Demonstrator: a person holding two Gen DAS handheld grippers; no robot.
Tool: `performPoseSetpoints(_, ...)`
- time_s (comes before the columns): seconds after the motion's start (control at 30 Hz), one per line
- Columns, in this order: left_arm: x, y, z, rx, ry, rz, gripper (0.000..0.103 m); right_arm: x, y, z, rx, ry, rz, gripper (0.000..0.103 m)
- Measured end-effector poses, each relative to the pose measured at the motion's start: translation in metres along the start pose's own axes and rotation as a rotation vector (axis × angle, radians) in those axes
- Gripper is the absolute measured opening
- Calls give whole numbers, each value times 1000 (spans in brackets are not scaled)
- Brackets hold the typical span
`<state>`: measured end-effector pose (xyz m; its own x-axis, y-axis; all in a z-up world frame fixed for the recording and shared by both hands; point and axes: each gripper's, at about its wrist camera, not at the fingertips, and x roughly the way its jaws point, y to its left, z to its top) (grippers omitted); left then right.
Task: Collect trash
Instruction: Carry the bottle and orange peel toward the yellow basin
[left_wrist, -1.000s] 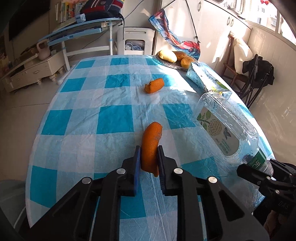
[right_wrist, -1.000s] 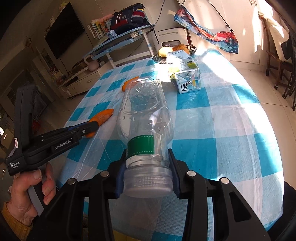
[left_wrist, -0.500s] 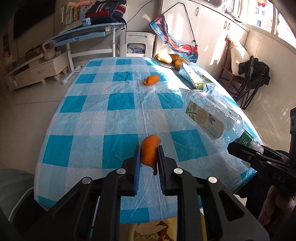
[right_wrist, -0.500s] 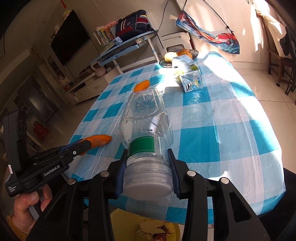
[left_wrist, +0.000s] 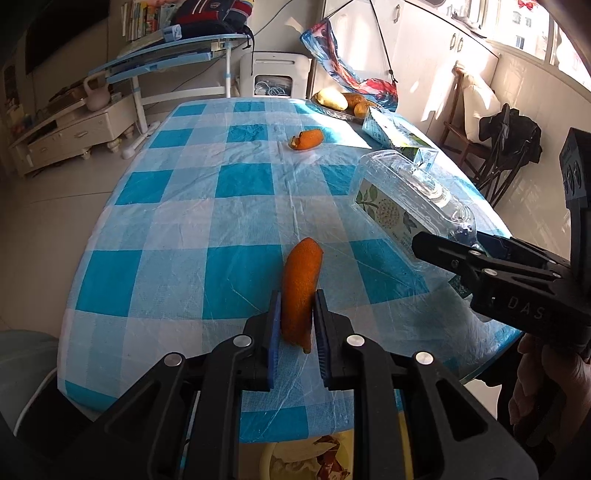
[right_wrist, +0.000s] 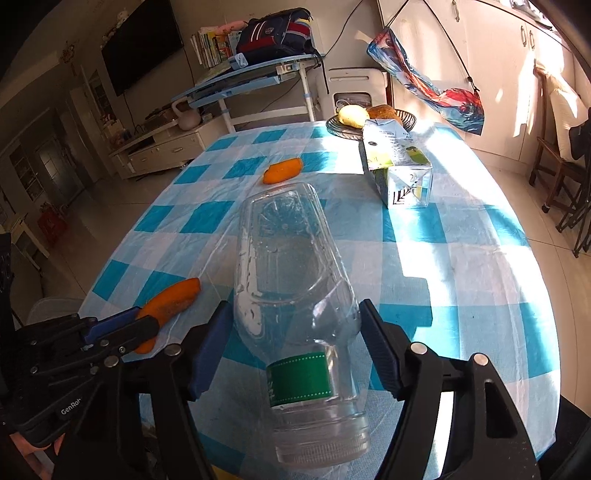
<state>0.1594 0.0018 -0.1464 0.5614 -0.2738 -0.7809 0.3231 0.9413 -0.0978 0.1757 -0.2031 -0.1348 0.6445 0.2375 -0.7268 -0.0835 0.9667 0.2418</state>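
Two grippers over the checked tabletop (left_wrist: 177, 229): left gripper (left_wrist: 295, 328) jaws clamped on an orange peel (left_wrist: 300, 288); right gripper (right_wrist: 291, 354) jaws spread wide, flanking a clear plastic bottle (right_wrist: 291, 280), cap end cut off.

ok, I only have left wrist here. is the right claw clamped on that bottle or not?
Observer: No. The right claw is open, its jaws spread wider than the neck of the bottle.
Operator: Which end points back at the claw?
Observer: The cap end. A green band wraps the neck just ahead of the clear cap.
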Motion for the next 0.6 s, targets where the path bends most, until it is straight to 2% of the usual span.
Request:
performPoseSetpoints(0.27,4,7,-2,-22,7,-18,15,-7,-8,-6,43,-23,52,60)
performPoseSetpoints(0.6,-24,6,-4,-31,-37,-31,14,-44,-9,-24,94,-62,121,60)
